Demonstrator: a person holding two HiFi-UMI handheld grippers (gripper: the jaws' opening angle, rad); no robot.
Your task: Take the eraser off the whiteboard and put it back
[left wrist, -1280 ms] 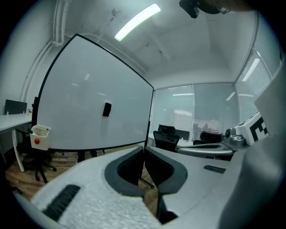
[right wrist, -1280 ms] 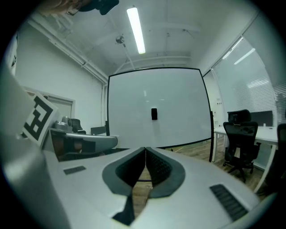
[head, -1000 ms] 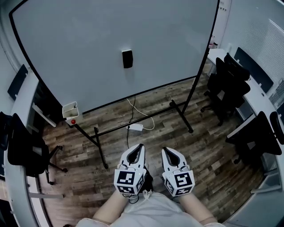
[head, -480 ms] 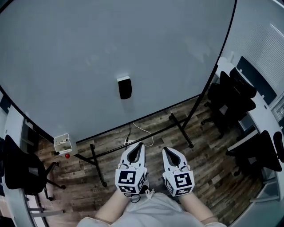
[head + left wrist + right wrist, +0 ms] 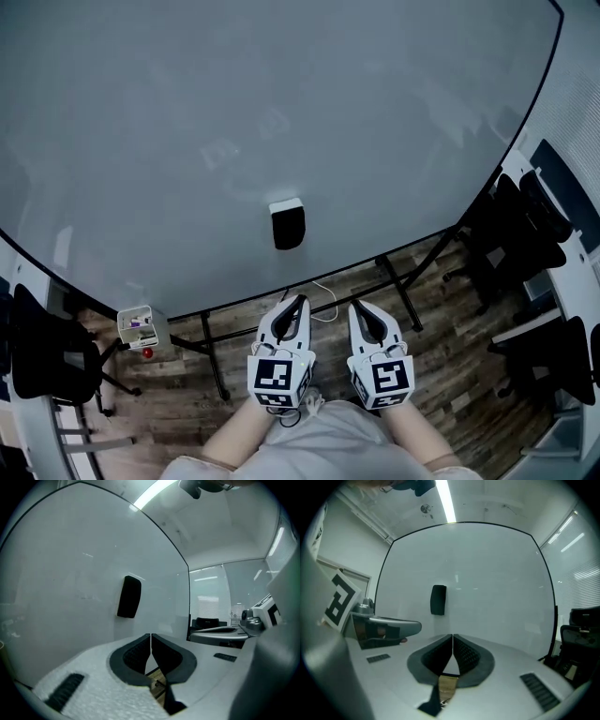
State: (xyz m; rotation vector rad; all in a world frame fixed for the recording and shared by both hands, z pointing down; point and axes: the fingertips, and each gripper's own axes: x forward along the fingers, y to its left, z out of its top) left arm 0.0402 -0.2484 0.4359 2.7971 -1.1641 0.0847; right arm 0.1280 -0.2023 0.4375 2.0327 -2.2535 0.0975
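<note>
Here, the small black rectangular eraser (image 5: 287,225) is sticking on the large white whiteboard (image 5: 281,112), near its lower edge. The left gripper (image 5: 298,302) and the right gripper (image 5: 359,307) are hovering side by side below it, not touching it. Both are keeping their jaws pressed together and are holding nothing.

The whiteboard (image 5: 281,112) has drawn much closer: a second ago the head view showed its frame and stand well ahead of both tongs, and now its face fills nearly the whole view. The eraser (image 5: 287,223) on the whiteboard, earlier well apart from the left tongs (image 5: 299,298) and right tongs (image 5: 355,306), now sits near them, just above their tips. Far less wood floor (image 5: 450,309) shows below the whiteboard
</note>
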